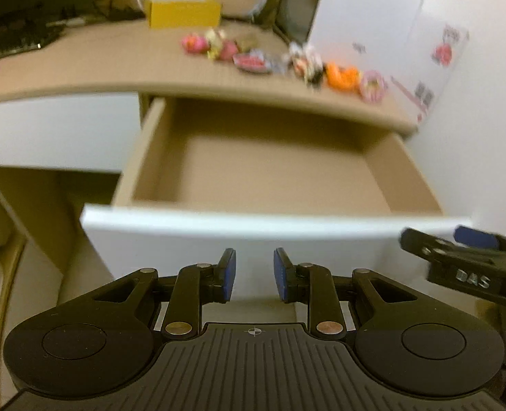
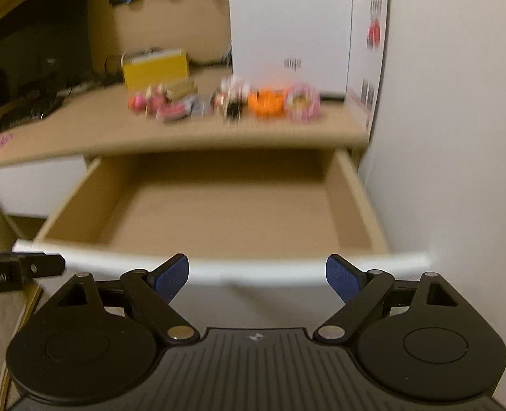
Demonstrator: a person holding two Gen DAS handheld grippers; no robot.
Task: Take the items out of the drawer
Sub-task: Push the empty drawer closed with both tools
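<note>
Drawer [image 2: 218,212]: pulled open, interior bare. Behind it on desktop [image 2: 81,130]: blurred toys [image 2: 225,101], uncountable; one yellow box [image 2: 155,68]; one white box [image 2: 290,24]. Left gripper [image 1: 254,275] narrowly parted, right gripper [image 2: 257,277] wide; both hold nothing.

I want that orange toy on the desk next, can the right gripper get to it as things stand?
Probably yes. The right gripper is open and empty, and only the open drawer lies between it and the orange toy; it could pass above.

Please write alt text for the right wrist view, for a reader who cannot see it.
An open drawer with nothing visible inside sits below a desk holding a row of small colourful items. The right tool is open and empty before the drawer front.
</note>
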